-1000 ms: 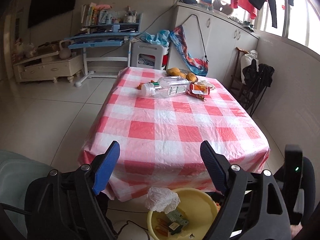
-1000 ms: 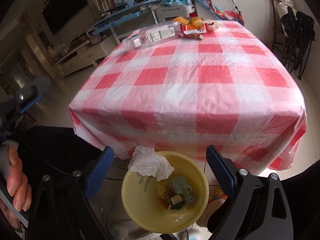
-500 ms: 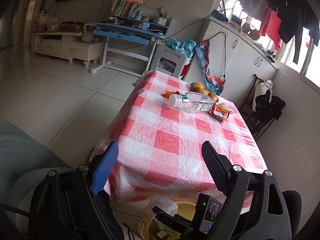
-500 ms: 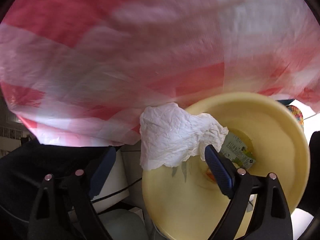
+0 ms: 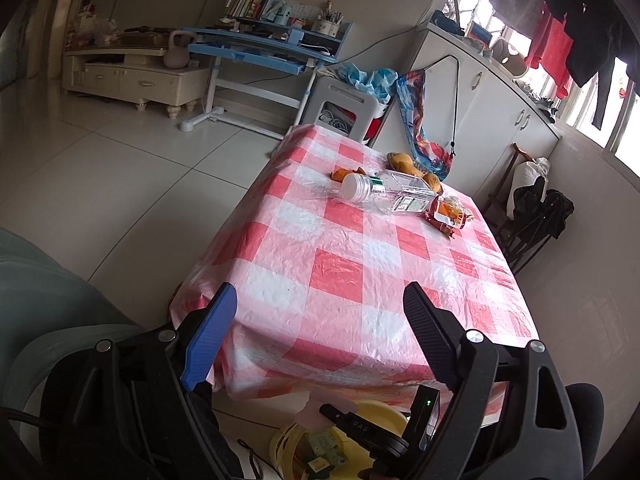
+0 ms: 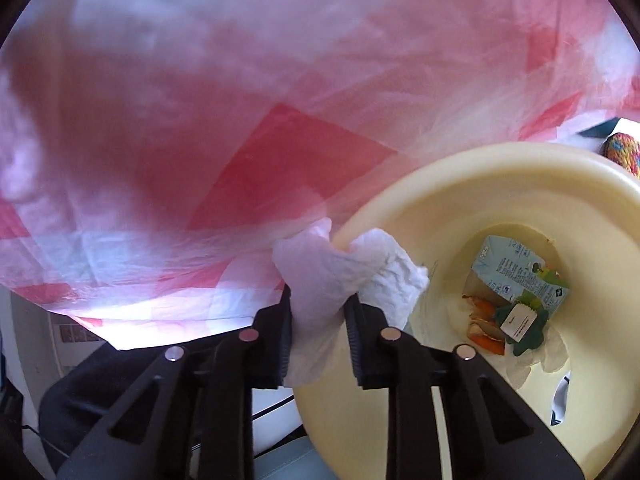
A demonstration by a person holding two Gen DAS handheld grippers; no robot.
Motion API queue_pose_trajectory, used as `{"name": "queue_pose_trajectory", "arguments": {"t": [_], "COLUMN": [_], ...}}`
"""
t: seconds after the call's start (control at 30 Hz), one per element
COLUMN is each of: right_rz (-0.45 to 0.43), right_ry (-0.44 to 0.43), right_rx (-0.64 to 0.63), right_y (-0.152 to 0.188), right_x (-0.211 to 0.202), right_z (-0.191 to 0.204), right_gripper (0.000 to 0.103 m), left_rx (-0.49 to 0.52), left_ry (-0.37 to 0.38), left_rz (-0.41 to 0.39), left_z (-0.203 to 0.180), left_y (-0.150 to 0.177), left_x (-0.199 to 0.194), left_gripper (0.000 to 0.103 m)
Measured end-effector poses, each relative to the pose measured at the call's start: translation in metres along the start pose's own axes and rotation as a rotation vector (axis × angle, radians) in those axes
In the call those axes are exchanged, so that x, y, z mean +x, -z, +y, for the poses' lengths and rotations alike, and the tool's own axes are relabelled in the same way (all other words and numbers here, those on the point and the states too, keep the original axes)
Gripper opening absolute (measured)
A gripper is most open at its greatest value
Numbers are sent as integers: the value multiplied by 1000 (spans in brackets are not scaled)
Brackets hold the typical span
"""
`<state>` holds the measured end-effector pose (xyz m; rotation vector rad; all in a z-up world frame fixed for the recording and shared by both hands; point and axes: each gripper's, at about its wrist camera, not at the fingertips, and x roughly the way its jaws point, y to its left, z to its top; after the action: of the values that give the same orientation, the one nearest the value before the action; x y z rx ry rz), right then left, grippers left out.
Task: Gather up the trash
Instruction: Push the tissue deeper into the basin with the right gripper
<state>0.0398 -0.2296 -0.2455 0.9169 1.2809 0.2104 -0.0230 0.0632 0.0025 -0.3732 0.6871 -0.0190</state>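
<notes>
Right tool (image 6: 319, 308) just closed, clamping tissue (image 6: 340, 268) draped over basin rim (image 6: 472, 168); left tool (image 5: 320, 320) wide (empty).

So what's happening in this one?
A person is clearing trash. The right gripper has just closed its jaws on a crumpled white tissue draped over the rim of a yellow basin below the table edge. The left gripper hangs open over the checked tablecloth, where a plastic bottle lies.

Tissue (image 6: 340, 276) drapes over basin (image 6: 460, 184) rim, below the table (image 5: 360, 264) edge.
</notes>
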Motion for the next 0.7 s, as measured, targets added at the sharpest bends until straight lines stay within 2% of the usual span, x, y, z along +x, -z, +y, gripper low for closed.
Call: {"name": "queue_pose_trajectory", "arguments": {"t": [0.03, 0.13, 0.37, 0.4, 0.43, 0.5, 0.7], "right_rz": [-2, 21, 80, 85, 90, 66, -3], "right_ry": [8, 82, 260, 286, 309, 338, 299], "right_rx": [3, -25, -226, -231, -228, -228, -341], "right_y": [1, 11, 44, 48, 52, 57, 64], "right_x": [-6, -19, -54, -58, -61, -66, -89], "right_z": [-2, 2, 29, 27, 25, 28, 52], "right_gripper": [15, 14, 14, 17, 35, 64, 65], "left_rx": [2, 12, 46, 50, 56, 65, 102], "left_ry": [0, -5, -11, -13, -14, -17, -30], "left_rz": [1, -3, -23, -27, -31, -38, -49], "left_z": [0, -2, -11, -11, -12, -14, -20], "left_y": [0, 1, 3, 3, 3, 3, 4], "left_x": [0, -1, -5, -7, -8, -10, -14], "left_gripper": [82, 82, 82, 82, 82, 82, 82]}}
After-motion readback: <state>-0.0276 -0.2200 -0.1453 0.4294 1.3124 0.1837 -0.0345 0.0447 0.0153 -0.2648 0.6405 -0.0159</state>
